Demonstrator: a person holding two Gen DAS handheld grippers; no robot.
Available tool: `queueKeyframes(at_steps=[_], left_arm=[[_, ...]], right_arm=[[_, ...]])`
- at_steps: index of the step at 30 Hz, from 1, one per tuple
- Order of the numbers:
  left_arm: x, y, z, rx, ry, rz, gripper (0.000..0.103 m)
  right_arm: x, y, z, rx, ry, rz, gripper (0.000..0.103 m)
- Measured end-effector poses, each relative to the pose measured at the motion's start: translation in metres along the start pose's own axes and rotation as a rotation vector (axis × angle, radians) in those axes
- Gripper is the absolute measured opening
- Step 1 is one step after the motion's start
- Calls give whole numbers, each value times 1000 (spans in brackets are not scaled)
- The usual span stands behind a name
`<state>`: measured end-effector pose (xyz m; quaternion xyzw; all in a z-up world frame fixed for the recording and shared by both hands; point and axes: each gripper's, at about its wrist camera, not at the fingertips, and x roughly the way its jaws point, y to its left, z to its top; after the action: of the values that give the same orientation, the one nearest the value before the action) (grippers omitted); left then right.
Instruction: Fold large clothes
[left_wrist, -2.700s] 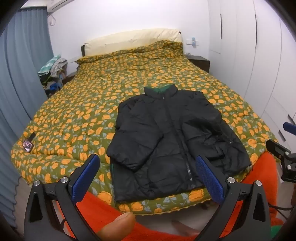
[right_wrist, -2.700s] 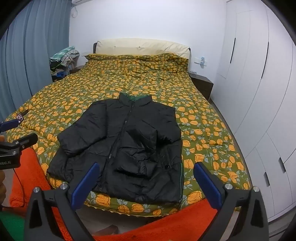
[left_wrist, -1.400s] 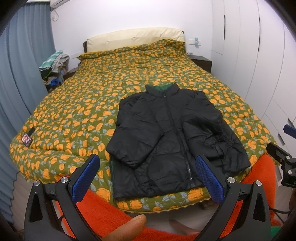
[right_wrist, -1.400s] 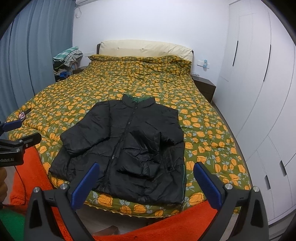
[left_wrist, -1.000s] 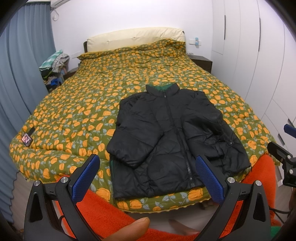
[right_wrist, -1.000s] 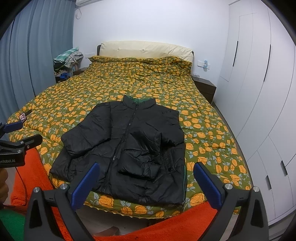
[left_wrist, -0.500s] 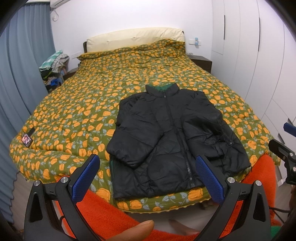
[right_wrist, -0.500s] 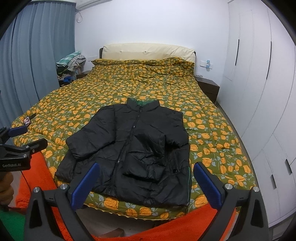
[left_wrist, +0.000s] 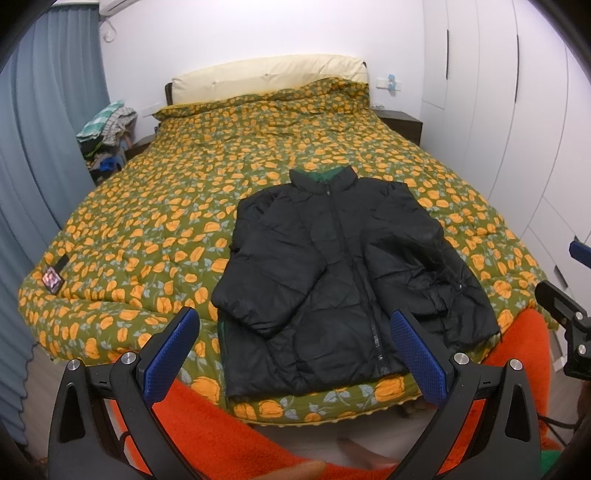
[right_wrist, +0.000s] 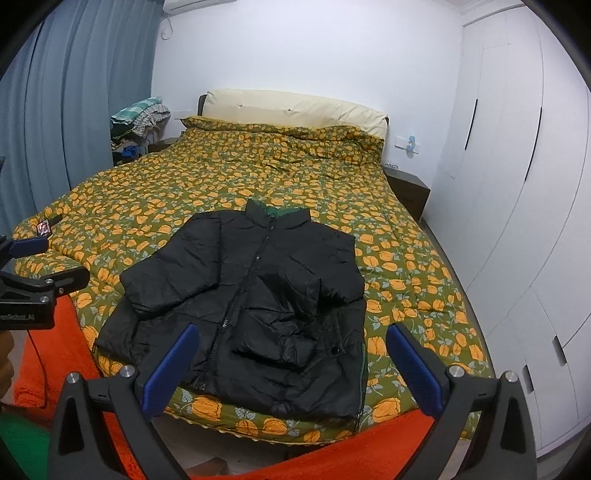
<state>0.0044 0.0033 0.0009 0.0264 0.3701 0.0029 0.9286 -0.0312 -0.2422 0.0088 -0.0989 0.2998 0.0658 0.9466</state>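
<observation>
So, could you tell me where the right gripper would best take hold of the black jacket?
Probably the cuff of the folded-in sleeve on the black jacket, coming from the foot of the bed: it lies loose on top, nearest the open right gripper.

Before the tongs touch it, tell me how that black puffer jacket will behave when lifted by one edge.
The black puffer jacket will probably flop and drape: its sleeves already lie folded limply across the front. Its puffy quilting suggests it is light for its bulk and may spring back from a fold. The sheen of its shell hints it could slip on the floral quilt.
</observation>
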Motion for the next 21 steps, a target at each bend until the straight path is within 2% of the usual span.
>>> queueKeyframes(at_steps=[21], left_arm=[[6,0,9,5,-1,7,103]], right_arm=[[7,-2,3,26,18,37,103]])
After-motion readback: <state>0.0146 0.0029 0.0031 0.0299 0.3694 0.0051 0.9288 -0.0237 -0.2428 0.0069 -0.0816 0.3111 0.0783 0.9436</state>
